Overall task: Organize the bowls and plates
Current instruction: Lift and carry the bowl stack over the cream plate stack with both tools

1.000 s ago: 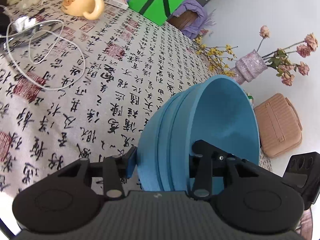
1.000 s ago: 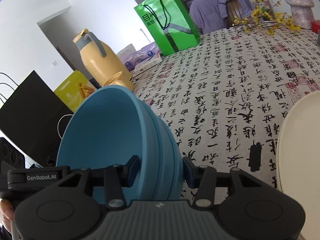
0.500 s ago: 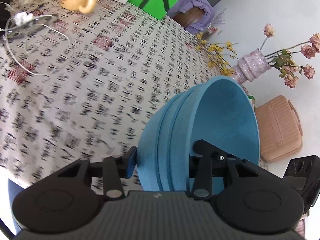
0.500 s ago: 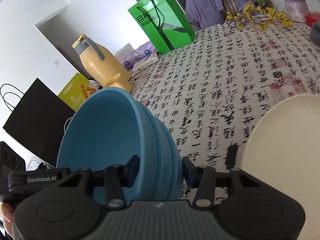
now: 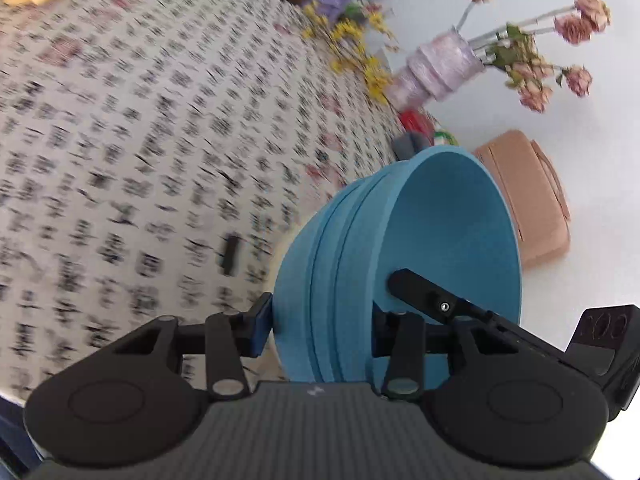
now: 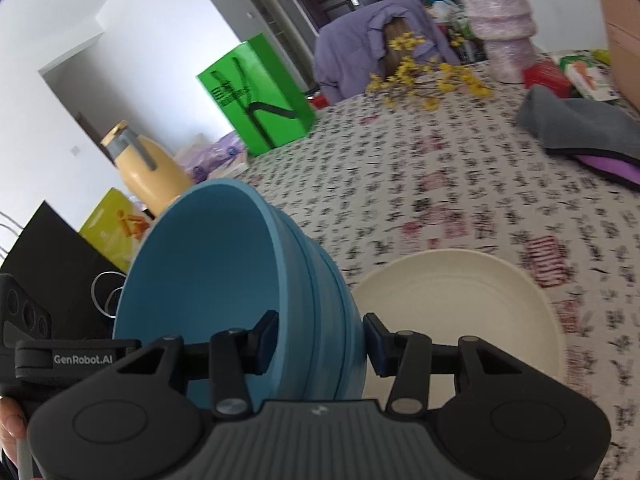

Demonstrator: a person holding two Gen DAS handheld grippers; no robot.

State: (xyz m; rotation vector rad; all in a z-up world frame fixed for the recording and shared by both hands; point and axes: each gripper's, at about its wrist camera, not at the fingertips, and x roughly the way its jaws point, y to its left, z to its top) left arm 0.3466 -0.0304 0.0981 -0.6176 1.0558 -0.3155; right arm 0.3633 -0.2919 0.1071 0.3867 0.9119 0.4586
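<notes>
Left gripper [image 5: 320,328]: jaws clenching the wall of the blue bowl stack [image 5: 400,248]; one finger pressing the ribbed outer side, the other lying inside the bowl against the inner wall. Stack tipped on edge, mouth facing right in the left wrist view, nested rims showing as parallel ridges between the jaws

Right gripper [image 6: 318,340]: jaws likewise grasping the blue bowl stack [image 6: 224,280] across its wall at the opposite rim; left finger inside the bowl, right finger on the outer ribbed side. Mouth facing left in the right wrist view

Stack position: being held off the table [image 6: 440,184] by both grippers, rim edges seated deep between each pair of fingers

Cream plate [image 6: 460,304]: lying flat on the table just beside and below the stack, right of the right jaws, partly hidden behind them

Table covering: calligraphy-print cloth, blurred in both views

Further out: grey folded cloth [image 6: 580,124], yellow flower sprigs [image 6: 424,76], green bag [image 6: 256,92], yellow jug [image 6: 148,168], lilac vase [image 5: 436,68] holding dried pink flowers, tan case [image 5: 524,196] beyond the table edge
</notes>
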